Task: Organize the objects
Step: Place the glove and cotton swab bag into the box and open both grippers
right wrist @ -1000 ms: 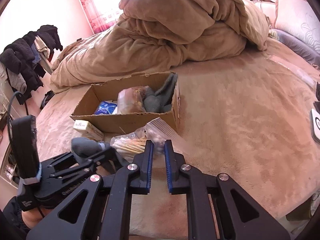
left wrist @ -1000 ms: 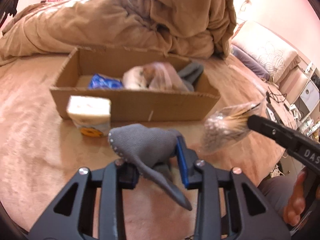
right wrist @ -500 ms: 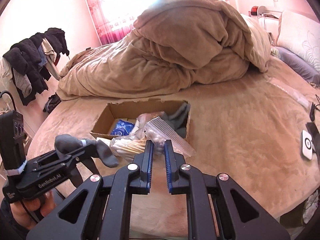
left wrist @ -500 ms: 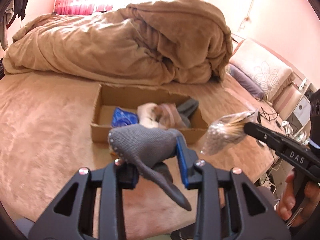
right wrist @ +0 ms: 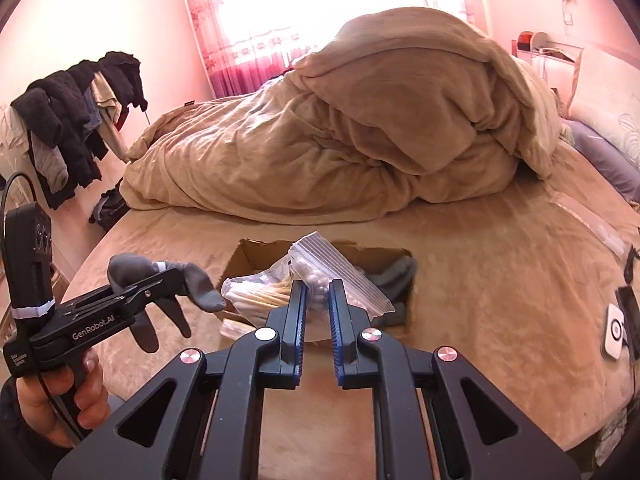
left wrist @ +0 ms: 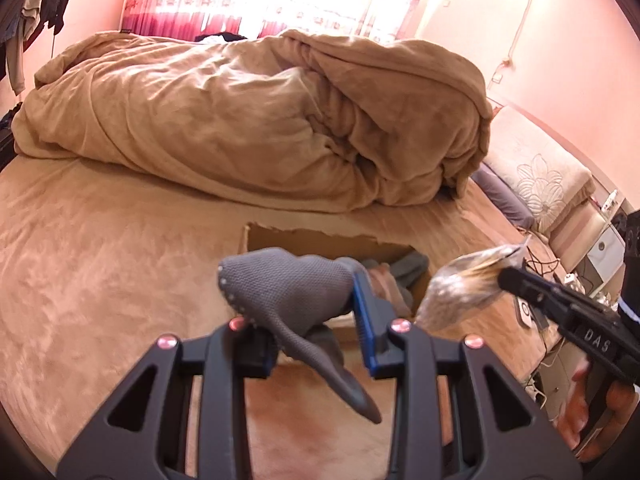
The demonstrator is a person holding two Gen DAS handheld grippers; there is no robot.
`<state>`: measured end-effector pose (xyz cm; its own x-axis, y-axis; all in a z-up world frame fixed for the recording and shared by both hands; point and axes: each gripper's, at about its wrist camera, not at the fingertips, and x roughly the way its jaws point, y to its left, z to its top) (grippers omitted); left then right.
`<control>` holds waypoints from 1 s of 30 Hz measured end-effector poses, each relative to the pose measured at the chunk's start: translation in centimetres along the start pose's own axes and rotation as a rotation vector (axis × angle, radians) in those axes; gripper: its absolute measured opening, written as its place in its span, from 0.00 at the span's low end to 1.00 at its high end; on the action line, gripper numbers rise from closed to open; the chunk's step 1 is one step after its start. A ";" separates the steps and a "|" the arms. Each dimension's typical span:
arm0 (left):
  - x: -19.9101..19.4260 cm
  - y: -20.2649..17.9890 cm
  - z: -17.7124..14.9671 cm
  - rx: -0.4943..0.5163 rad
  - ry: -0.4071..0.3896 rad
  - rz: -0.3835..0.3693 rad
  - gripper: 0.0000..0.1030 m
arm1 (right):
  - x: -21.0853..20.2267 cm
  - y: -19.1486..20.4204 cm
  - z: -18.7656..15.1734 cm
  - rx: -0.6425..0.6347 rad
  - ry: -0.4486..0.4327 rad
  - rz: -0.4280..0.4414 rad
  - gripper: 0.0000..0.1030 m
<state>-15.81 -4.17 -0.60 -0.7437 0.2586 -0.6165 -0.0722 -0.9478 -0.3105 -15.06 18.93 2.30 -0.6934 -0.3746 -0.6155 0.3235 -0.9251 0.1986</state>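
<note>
My left gripper is shut on a grey sock, held above the bed in front of the open cardboard box. It also shows in the right wrist view, sock hanging down. My right gripper is shut on a clear zip bag of cotton swabs, held over the near side of the box. The bag also shows in the left wrist view. Another grey sock lies in the box.
A big rumpled tan duvet is heaped behind the box on the tan bedsheet. Pillows lie at the right. Clothes hang at the left. A small white device lies at the bed's right edge.
Both grippers have risen and pulled back from the box with their loads, so the box looks smaller and lower. The small white carton in front of the box is now hidden.
</note>
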 end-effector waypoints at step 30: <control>14.8 3.0 1.7 0.100 0.223 0.036 0.50 | 15.9 0.9 -1.1 0.000 0.149 0.034 0.14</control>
<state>-28.18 -3.49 -9.44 -0.5828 0.2484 -0.7737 -0.1220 -0.9681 -0.2189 -25.12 12.22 -8.19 -0.5791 -0.3924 -0.7146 0.3451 -0.9121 0.2212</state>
